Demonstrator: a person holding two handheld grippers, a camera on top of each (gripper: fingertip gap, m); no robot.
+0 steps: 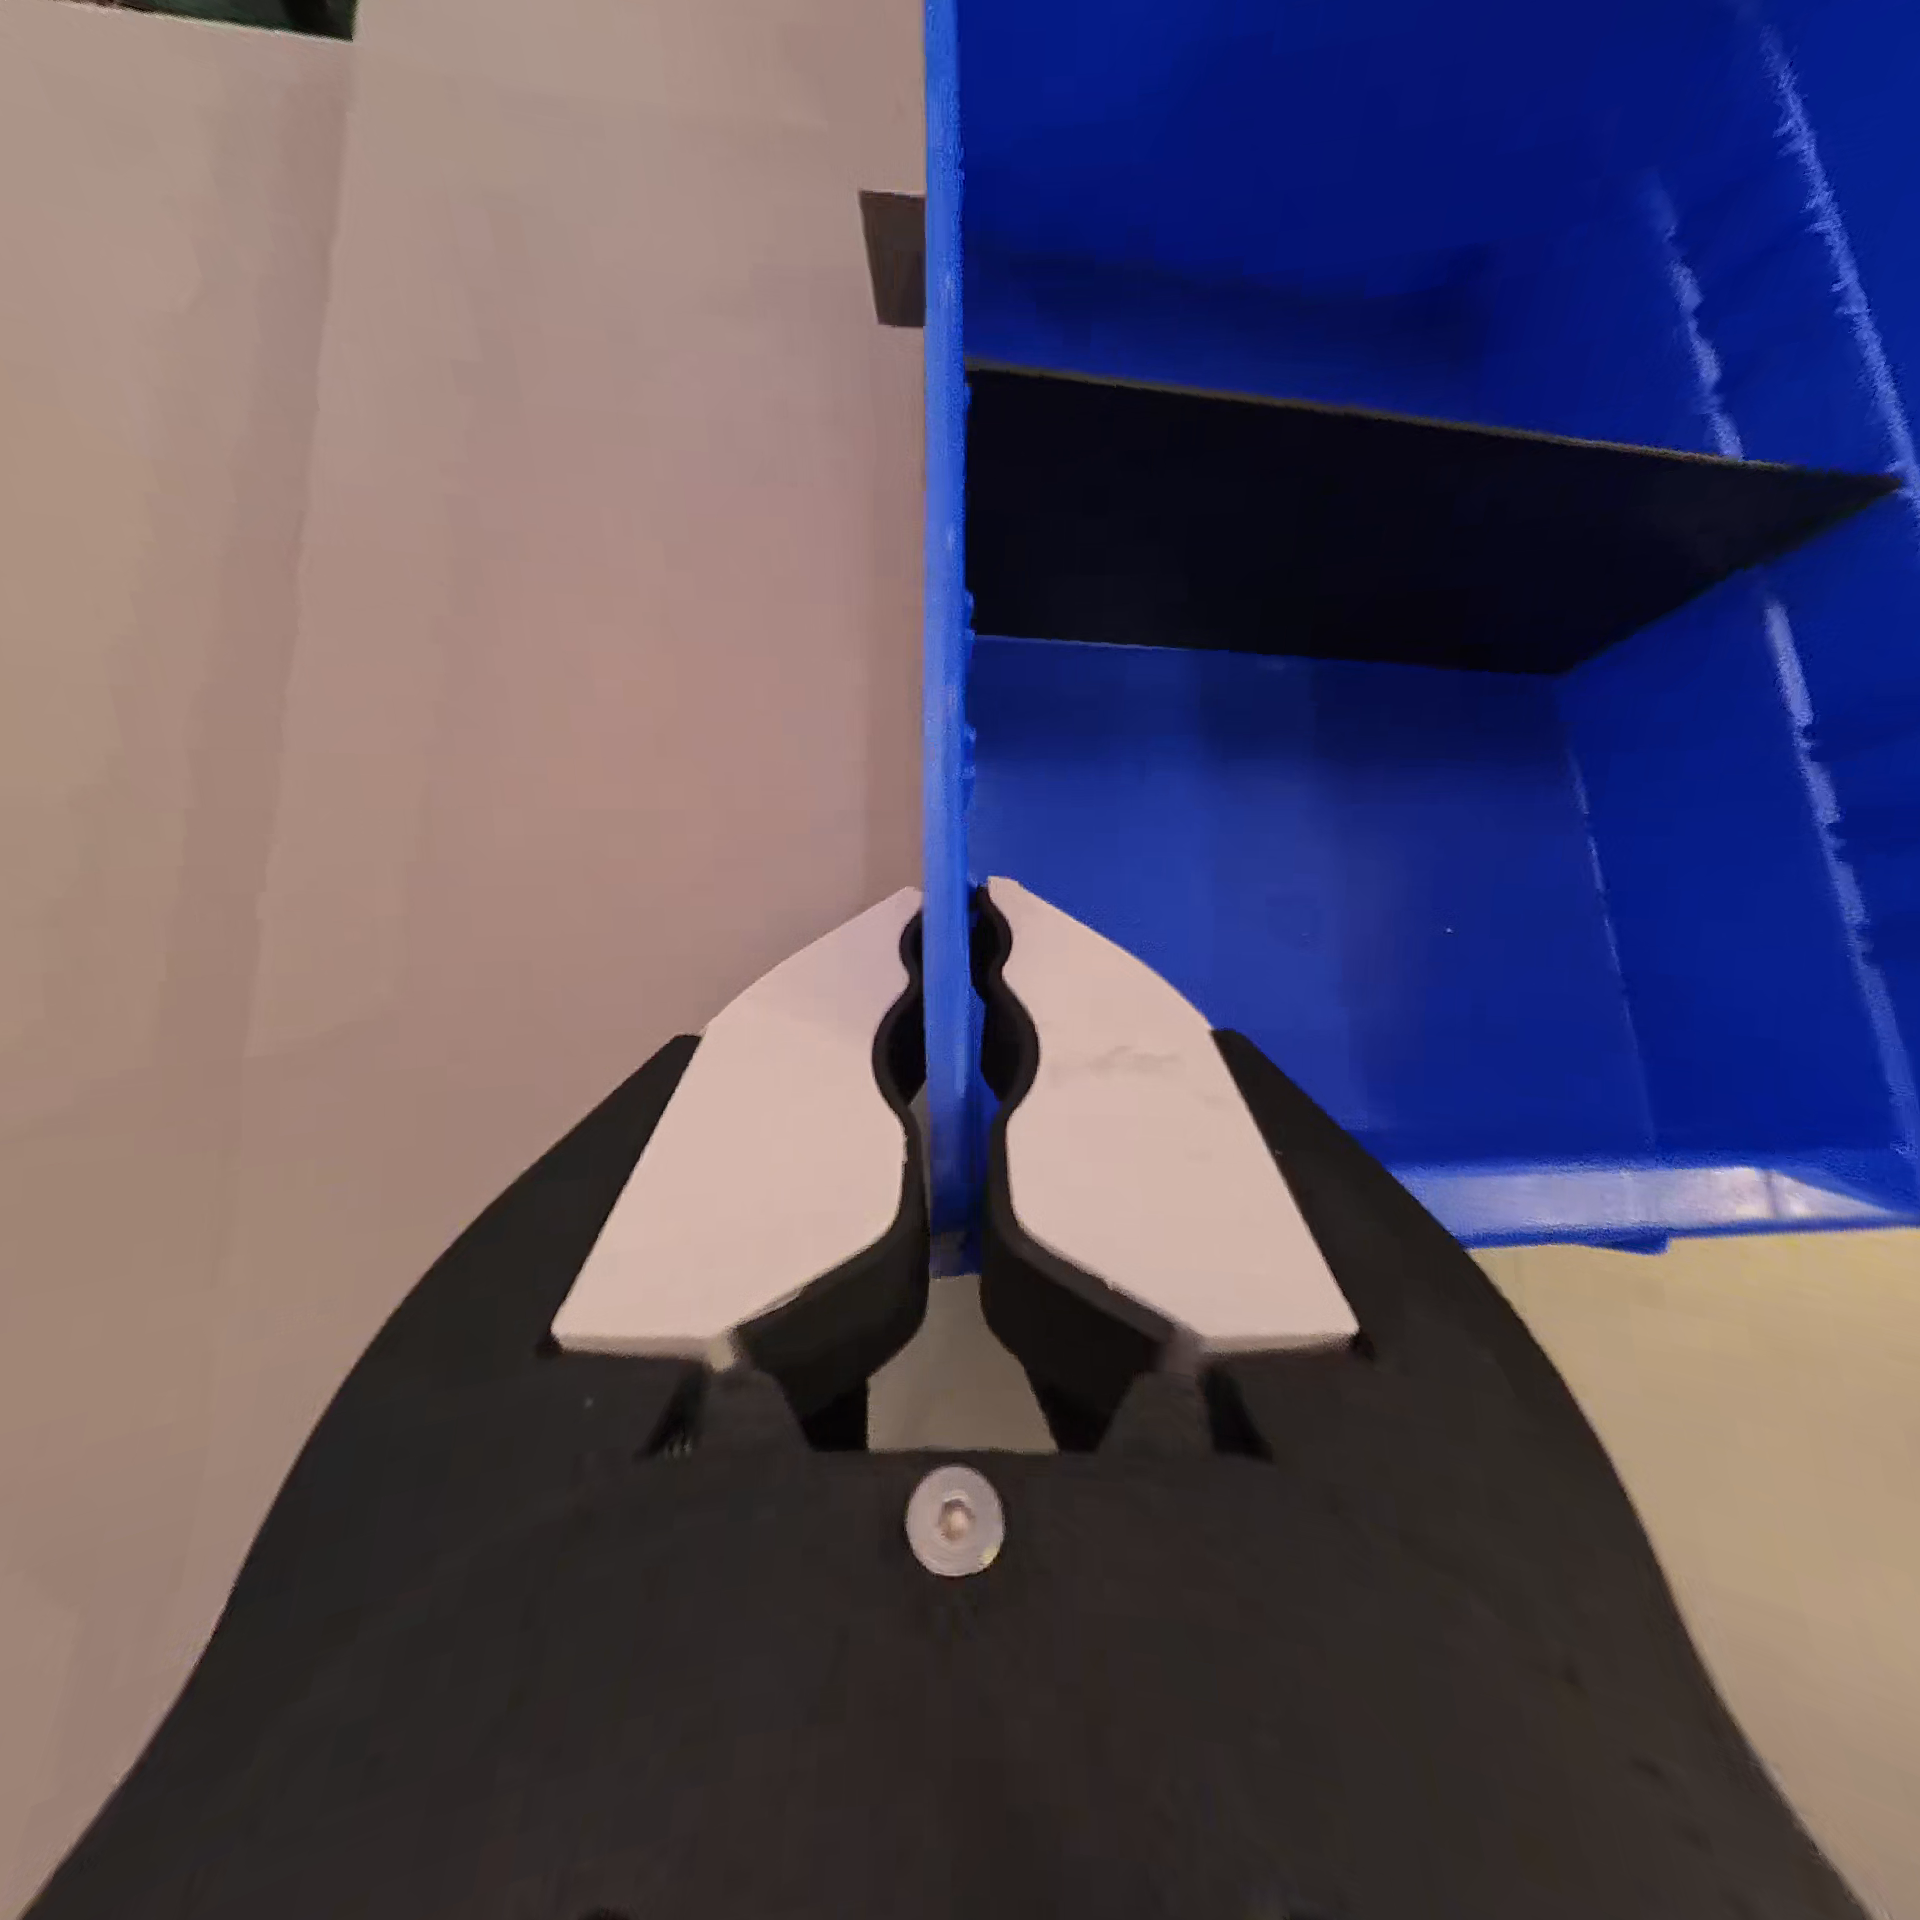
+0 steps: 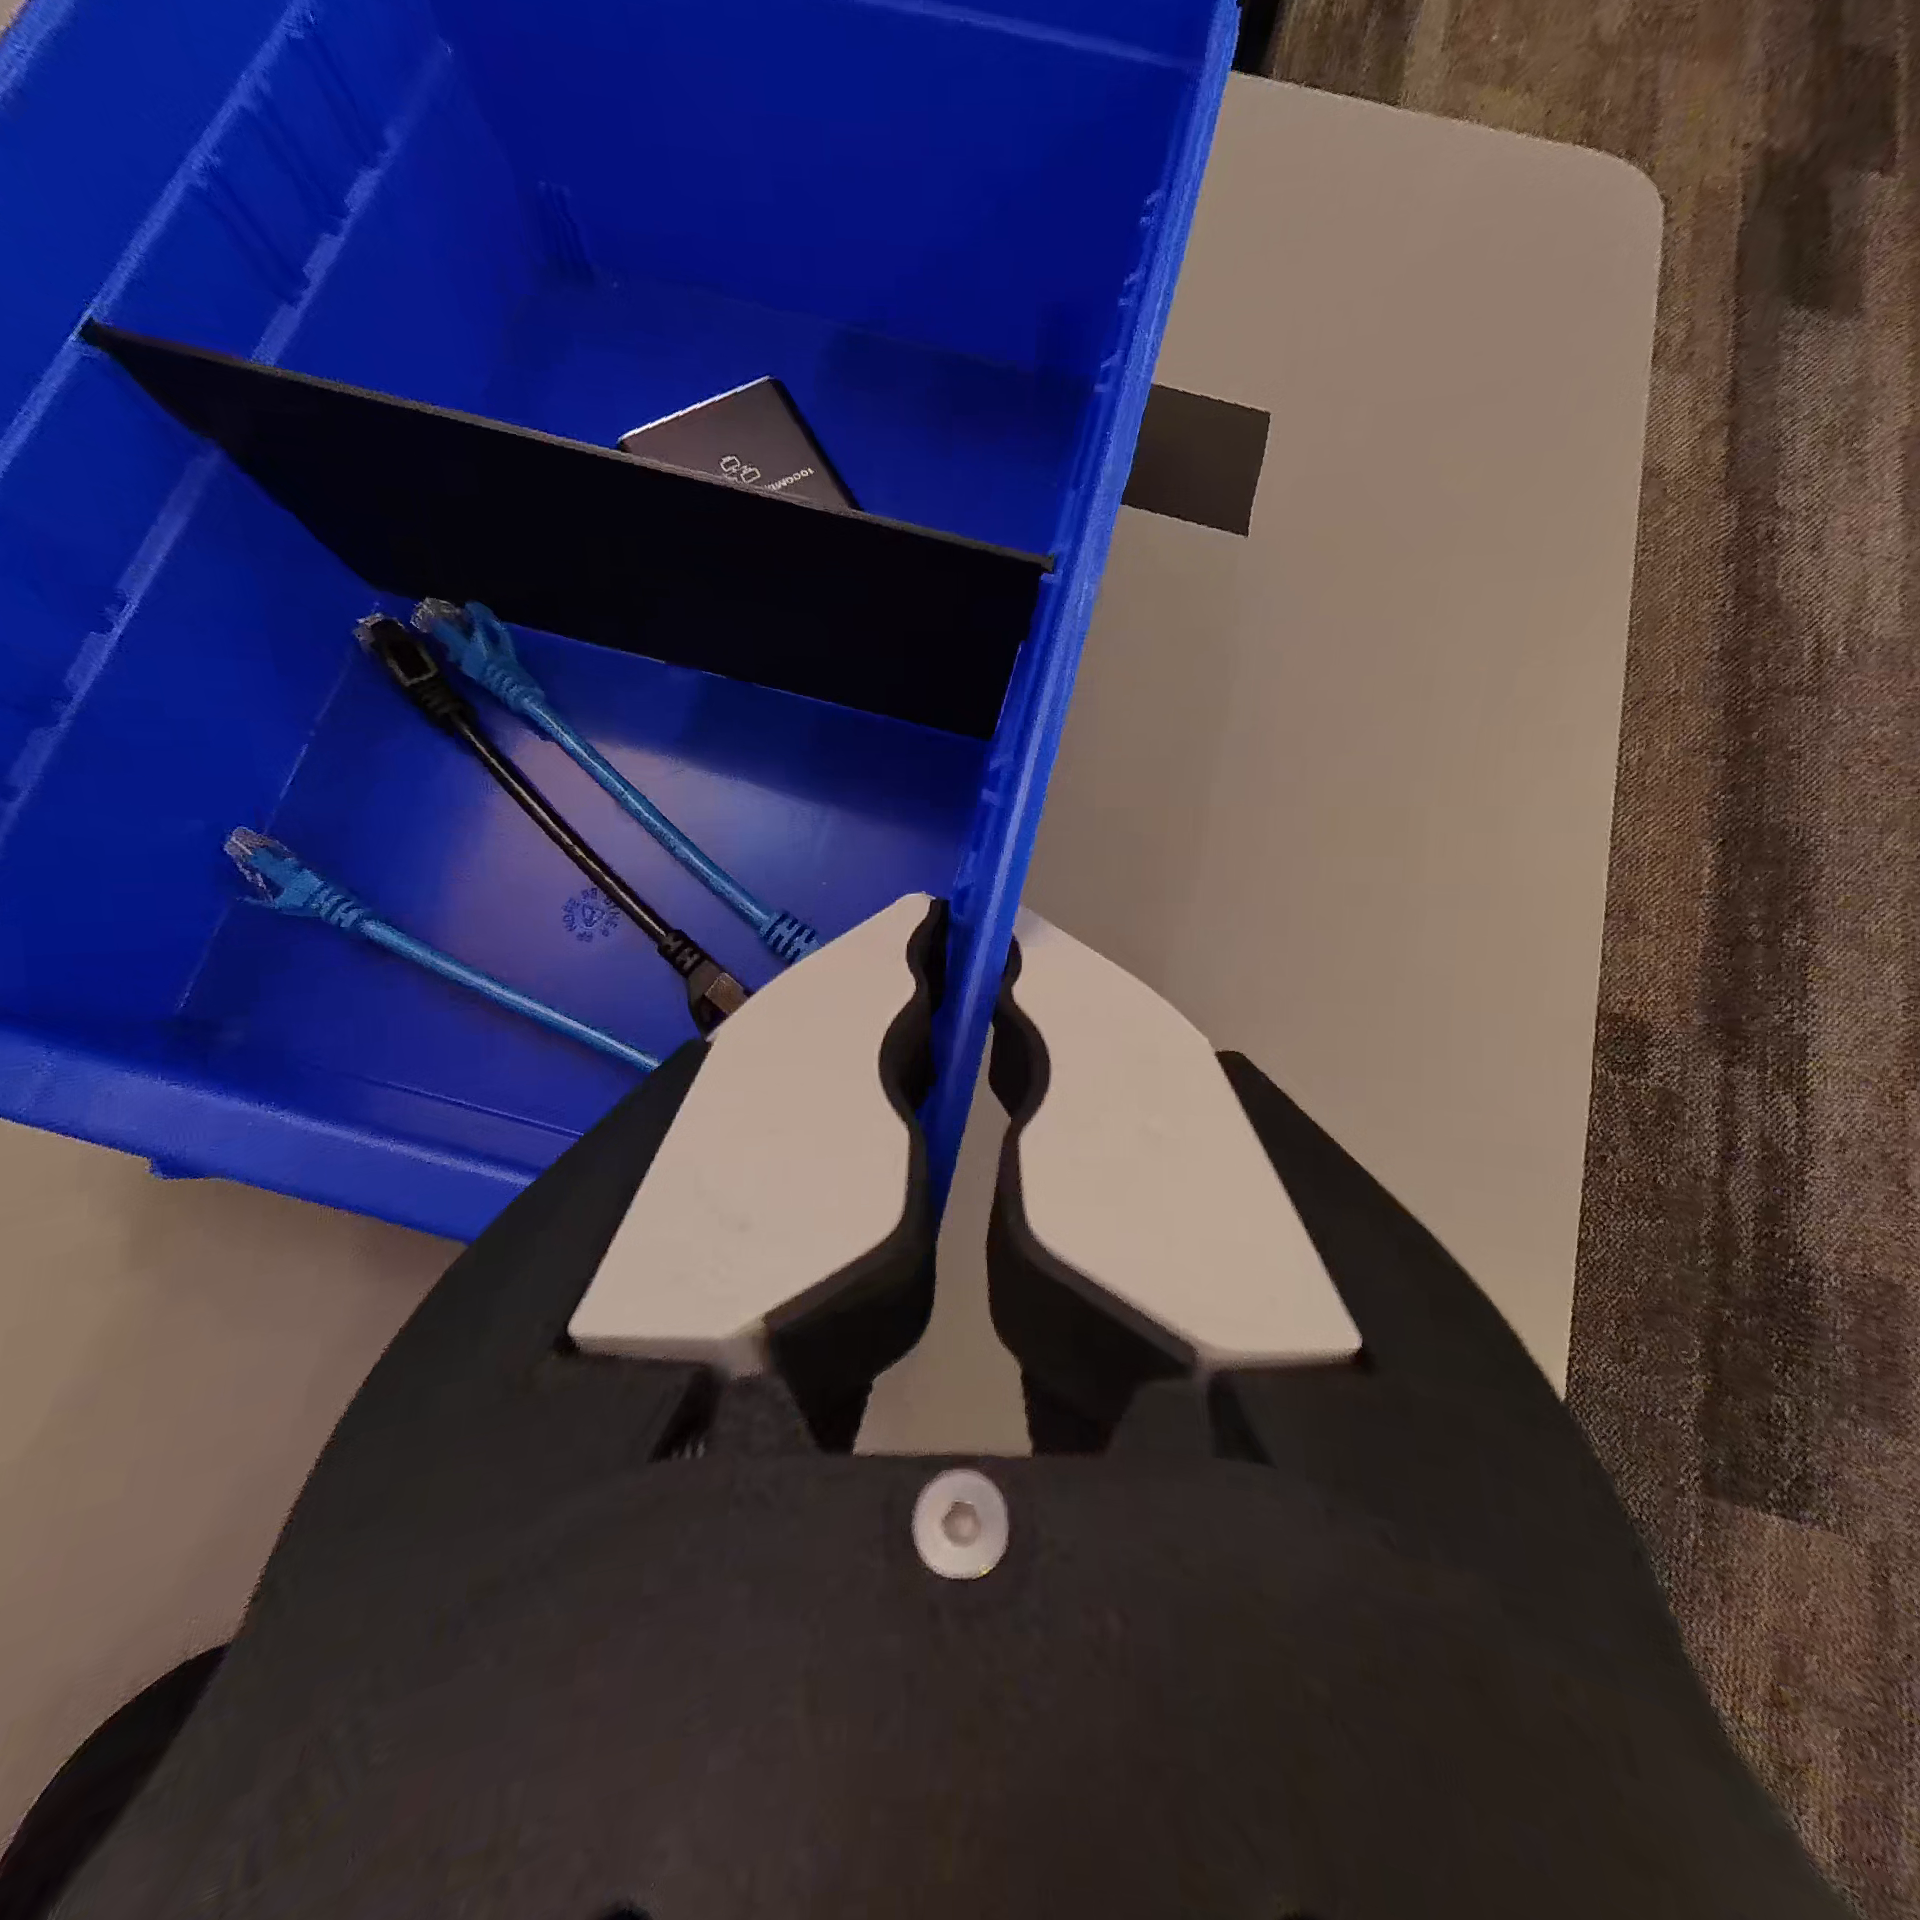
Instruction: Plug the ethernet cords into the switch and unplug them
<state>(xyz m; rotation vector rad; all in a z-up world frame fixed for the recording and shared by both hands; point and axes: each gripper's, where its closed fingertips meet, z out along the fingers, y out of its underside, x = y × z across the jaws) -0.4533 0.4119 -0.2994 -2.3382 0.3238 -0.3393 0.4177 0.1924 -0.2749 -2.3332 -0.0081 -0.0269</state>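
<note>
A blue plastic bin stands on the table. My left gripper [image 1: 948, 904] is shut on the bin's left wall [image 1: 943, 623], with both pads pressed on the rim. My right gripper [image 2: 971, 925] is shut on the bin's right wall [image 2: 1091, 520] in the same way. In the right wrist view, the near compartment holds a blue ethernet cord [image 2: 613, 769], a black cord [image 2: 540, 810] and a second blue cord [image 2: 436, 956], all lying loose. The dark grey switch [image 2: 743, 447] lies in the far compartment, partly hidden behind a black divider [image 2: 582, 540].
The bin rests on a pale table [image 2: 1351, 831] whose right edge borders brown carpet floor [image 2: 1766, 935]. A black tape patch [image 2: 1205, 457] sits on the table beside the bin's right wall. Another patch [image 1: 894, 260] sits by the left wall. Across from one pair of fingers to the other is roughly 90 cm.
</note>
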